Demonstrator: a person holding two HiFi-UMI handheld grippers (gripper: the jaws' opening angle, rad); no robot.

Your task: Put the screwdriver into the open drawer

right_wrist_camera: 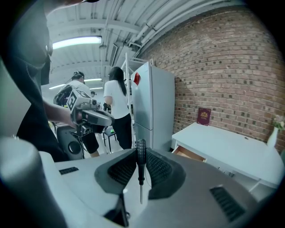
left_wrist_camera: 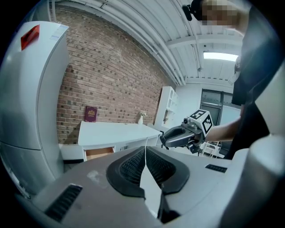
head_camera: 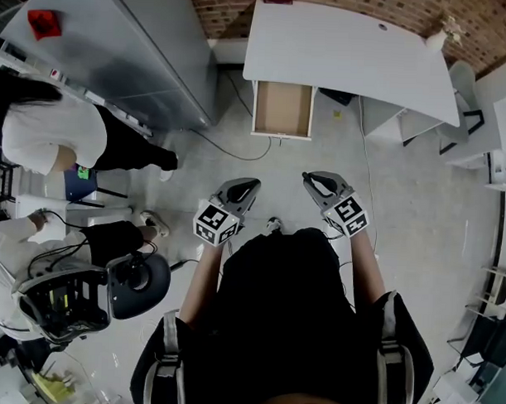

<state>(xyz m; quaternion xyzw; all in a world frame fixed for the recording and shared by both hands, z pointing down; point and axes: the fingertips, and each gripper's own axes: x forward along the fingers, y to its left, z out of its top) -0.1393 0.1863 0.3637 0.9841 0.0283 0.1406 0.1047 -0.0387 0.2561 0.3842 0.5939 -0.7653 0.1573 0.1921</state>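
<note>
The left forearm (head_camera: 202, 274) and right forearm (head_camera: 364, 267) extend forward, apart. The grippers' tips angle slightly toward each other. The left gripper (head_camera: 245, 185) has its jaws together at the tips, nothing between them. The right gripper (head_camera: 313, 179) has its jaws clamped on a screwdriver (right_wrist_camera: 140, 162), handle at the jaw tips, shaft pointing back toward the gripper body.

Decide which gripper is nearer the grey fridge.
Left. The left gripper is on the person's side toward the fridge; the right gripper, shut on the screwdriver, is beyond it, farther off.
</note>
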